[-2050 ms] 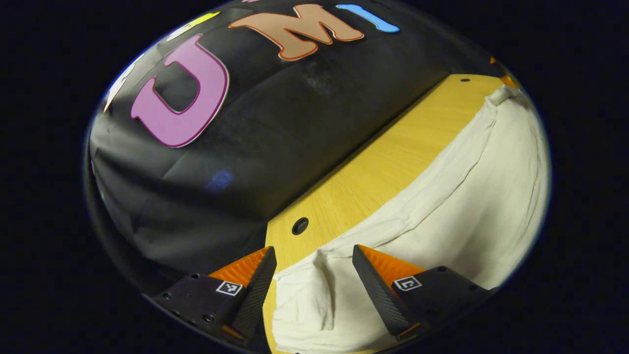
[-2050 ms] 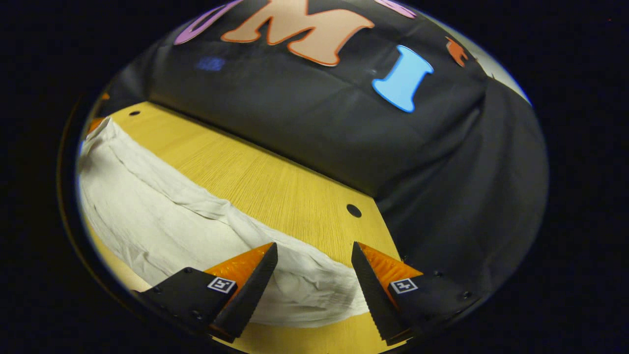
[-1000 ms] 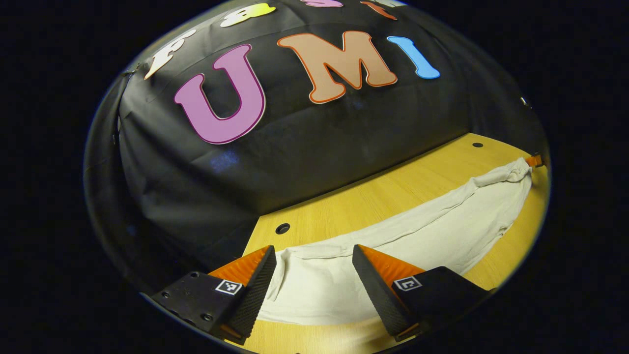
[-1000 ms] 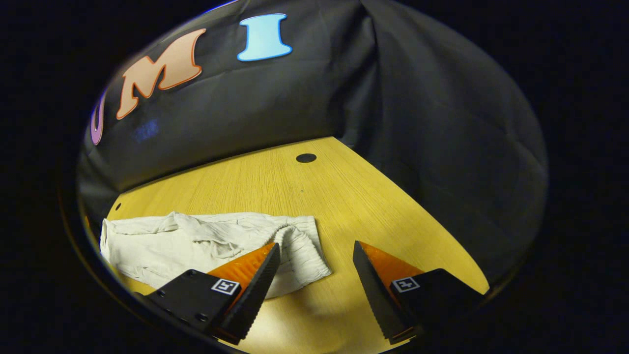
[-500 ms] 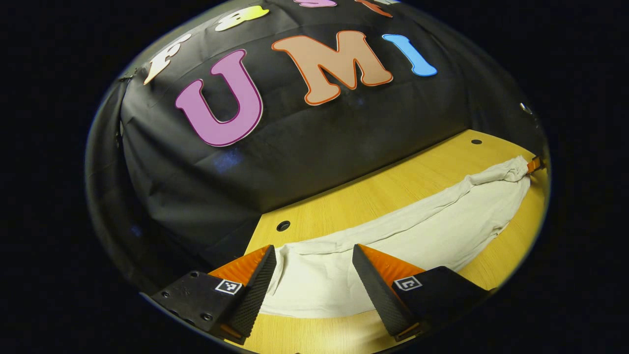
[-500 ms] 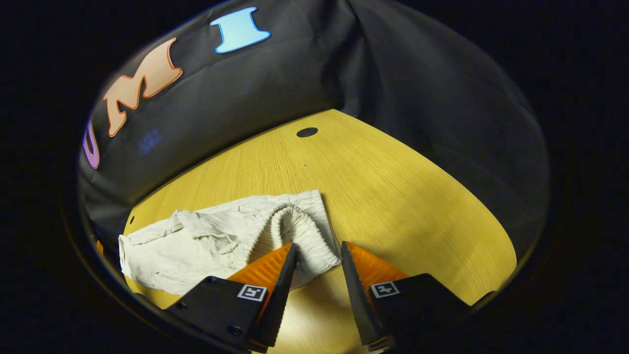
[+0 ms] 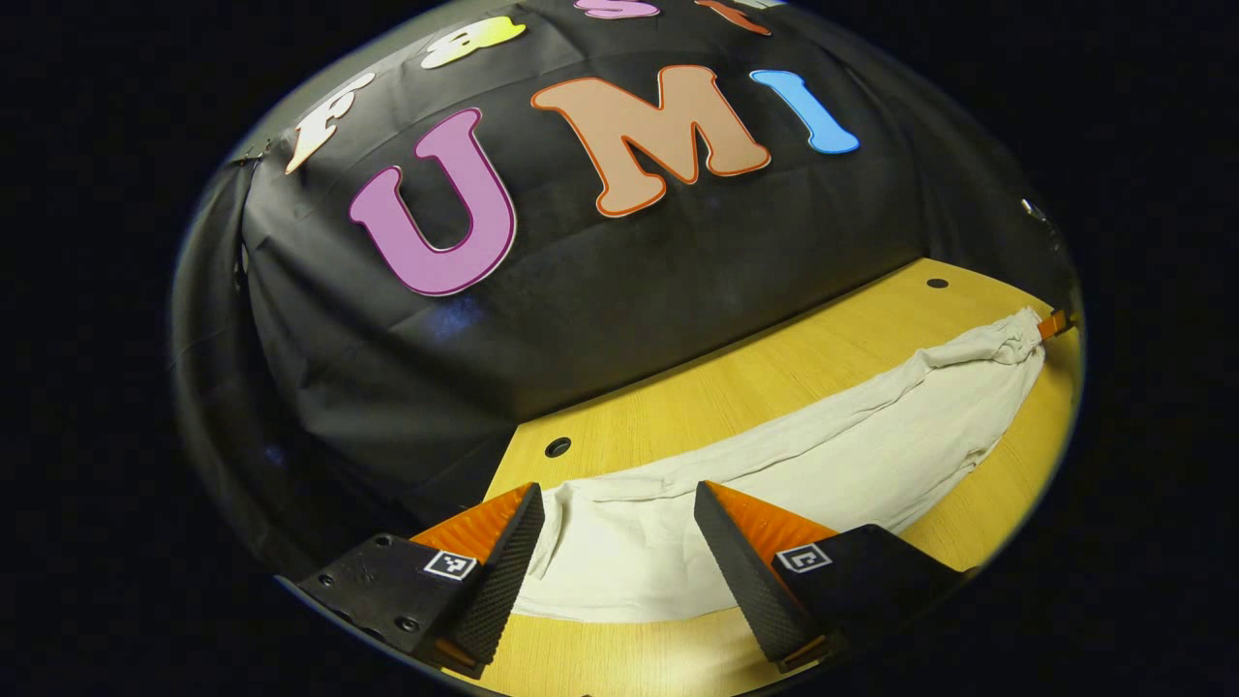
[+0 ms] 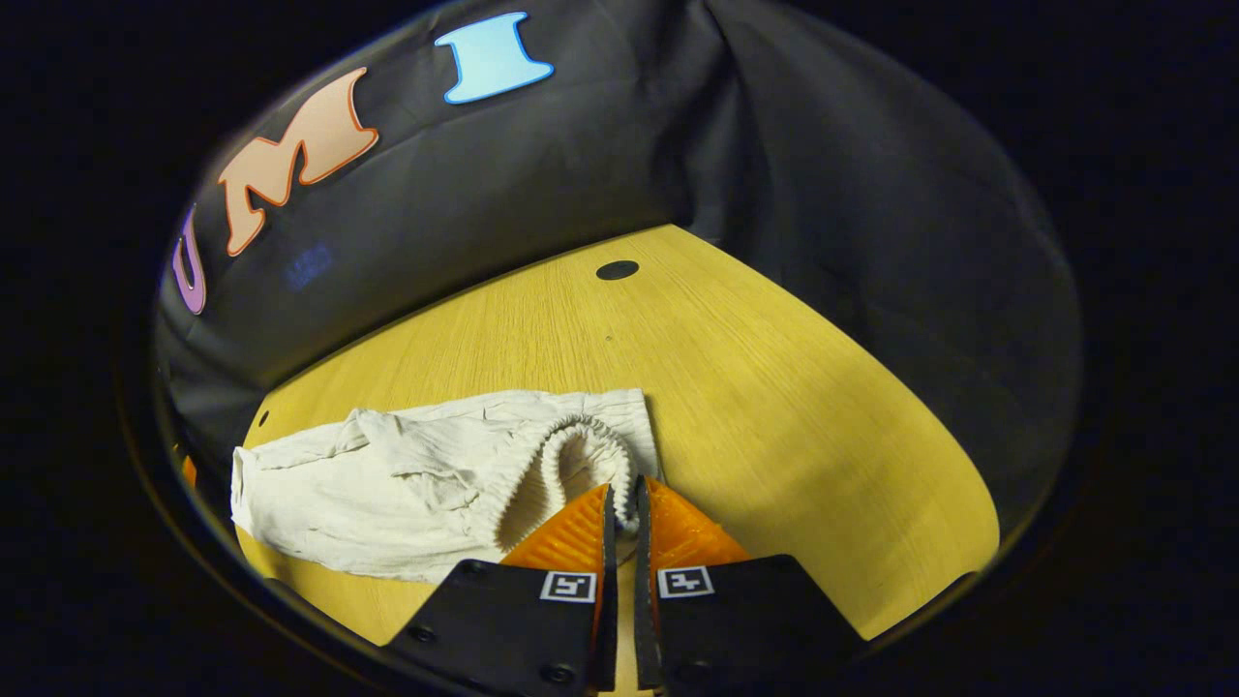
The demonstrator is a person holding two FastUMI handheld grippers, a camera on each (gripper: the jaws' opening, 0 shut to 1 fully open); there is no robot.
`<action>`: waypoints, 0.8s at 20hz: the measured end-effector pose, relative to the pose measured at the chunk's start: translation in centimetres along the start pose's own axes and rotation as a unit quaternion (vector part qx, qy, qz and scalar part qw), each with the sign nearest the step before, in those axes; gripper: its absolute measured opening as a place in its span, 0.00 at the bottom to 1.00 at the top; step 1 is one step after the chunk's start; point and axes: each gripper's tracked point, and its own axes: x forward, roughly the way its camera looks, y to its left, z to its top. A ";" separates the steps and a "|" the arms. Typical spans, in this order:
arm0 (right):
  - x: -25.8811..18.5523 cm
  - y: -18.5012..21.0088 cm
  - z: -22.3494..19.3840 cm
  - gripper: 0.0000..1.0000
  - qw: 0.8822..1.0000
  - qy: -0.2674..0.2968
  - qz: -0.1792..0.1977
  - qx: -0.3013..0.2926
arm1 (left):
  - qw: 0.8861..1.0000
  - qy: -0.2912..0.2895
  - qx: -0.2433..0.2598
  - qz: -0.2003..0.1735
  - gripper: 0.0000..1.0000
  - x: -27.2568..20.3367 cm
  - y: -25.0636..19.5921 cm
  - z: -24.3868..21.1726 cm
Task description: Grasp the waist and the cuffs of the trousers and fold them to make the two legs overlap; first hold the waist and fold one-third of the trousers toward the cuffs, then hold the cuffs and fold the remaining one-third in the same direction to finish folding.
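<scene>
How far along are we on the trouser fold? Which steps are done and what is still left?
Done: the cream cotton trousers lie in one long narrow strip on the yellow wooden table, legs apparently overlapped. In hand: the right gripper is pinched on the ribbed elastic waistband; the left gripper is open over the cuff end. Left: both one-third folds.

Lighting: dim booth, warm overhead light; soft shadows on table (image 8: 774,387). Focus sharp centrally; strong fisheye bending, darkening toward edges.

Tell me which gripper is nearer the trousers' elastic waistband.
Right. The right gripper pinches the waistband; the left gripper stands open at the trousers' opposite end.
</scene>
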 end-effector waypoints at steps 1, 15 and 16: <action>-0.4 -0.2 0.4 0.09 1.000 -0.002 -0.008 0.001 | 1.000 -0.003 0.000 -0.001 0.96 -0.1 -0.2 0.1; -10.9 2.6 10.5 0.09 0.994 -0.098 0.045 0.000 | 1.000 -0.010 -0.022 -0.013 0.96 0.9 3.4 -1.7; -11.7 2.9 11.0 0.09 0.993 -0.104 0.053 -0.005 | 1.000 -0.010 -0.026 -0.013 0.96 0.8 3.9 -2.0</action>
